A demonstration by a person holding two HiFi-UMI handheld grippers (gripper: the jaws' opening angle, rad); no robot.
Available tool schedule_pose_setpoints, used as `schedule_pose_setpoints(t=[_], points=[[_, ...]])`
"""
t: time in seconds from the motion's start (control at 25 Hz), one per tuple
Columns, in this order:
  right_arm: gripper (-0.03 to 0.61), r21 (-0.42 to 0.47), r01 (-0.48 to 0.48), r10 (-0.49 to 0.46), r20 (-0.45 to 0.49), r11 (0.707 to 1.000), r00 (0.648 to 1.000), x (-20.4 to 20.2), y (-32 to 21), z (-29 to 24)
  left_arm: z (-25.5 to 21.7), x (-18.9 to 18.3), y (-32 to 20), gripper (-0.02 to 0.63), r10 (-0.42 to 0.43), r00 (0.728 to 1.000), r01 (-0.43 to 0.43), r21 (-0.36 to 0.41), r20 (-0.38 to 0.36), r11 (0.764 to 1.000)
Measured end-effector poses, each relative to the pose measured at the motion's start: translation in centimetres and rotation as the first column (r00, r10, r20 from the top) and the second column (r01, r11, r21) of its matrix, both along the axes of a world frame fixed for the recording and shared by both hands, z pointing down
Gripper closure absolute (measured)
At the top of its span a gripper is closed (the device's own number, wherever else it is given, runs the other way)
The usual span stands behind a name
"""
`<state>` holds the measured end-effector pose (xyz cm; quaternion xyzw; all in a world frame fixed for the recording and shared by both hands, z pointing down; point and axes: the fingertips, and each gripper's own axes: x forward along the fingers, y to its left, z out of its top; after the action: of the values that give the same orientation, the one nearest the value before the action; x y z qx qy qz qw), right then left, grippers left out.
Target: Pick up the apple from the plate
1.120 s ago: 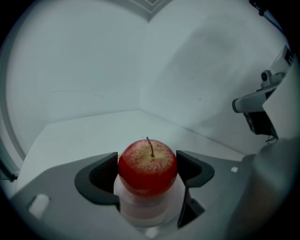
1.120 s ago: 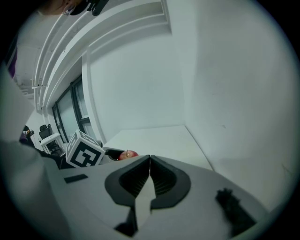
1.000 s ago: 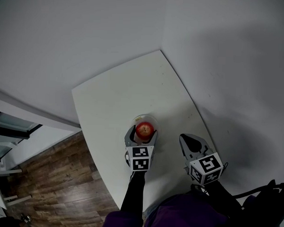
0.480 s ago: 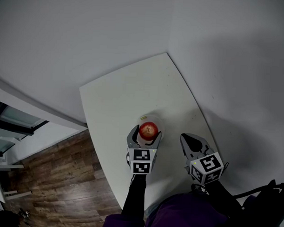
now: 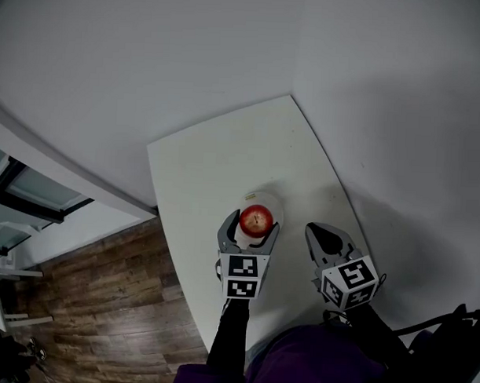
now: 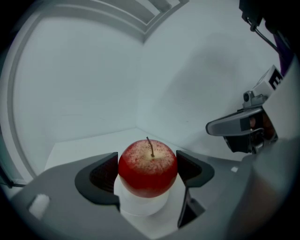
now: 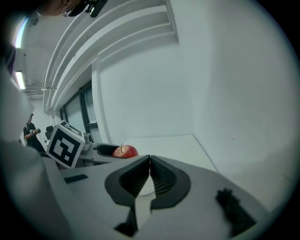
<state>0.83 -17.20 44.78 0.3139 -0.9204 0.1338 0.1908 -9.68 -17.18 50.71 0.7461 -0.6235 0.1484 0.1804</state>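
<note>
**Item: apple** [image 6: 148, 166]. Red, stem upright. Sits over the white plate [image 5: 265, 199] at mid-frame in the head view, on the white table [image 5: 201, 170]. No view shows whether its underside touches the plate or has cleared it.

**Item: left gripper** [image 6: 148, 172]. Clamped on the apple, one dark pad [image 6: 104, 174] pressed to each flank at its widest girth. The fruit lies dead centre between the jaws, straight ahead of the gripper body, so the coming move is judged a plain upward lift.

**Item: right gripper** [image 7: 149, 176]. Jaws closed together on nothing. Parked at lower right in the head view, apart from the plate, and the farther of the two.
</note>
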Motion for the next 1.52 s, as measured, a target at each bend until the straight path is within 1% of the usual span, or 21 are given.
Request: schedule_pose_setpoints(t=[0.4,0.88,1.08,1.52], points=[[0.566,0.048,0.025,-0.027,0.026,0.999,0.999,-0.5,1.1,-1.9,-4.9,0.9,2.3,0.221,0.013,1.0,-0.015,0.117,0.024,0.993],[0.568,0.102,0.033,-0.04,0.06,0.994,0.997,-1.2,2.5,-4.0,-9.4,2.3,5.3,0.221,0.01,0.999,-0.017,0.215,0.033,0.976],[0.568,0.127,0.019,-0.028,0.069,0.992,0.997,-0.9,2.4,-4.6,-10.0,3.0,6.0,0.219,0.013,0.999,-0.02,0.23,0.035,0.973],[0.568,0.162,0.011,-0.022,0.066,0.987,0.998,-0.6,2.5,-5.3,-9.8,2.9,6.9,0.22,0.005,0.999,-0.012,0.224,0.034,0.974]])
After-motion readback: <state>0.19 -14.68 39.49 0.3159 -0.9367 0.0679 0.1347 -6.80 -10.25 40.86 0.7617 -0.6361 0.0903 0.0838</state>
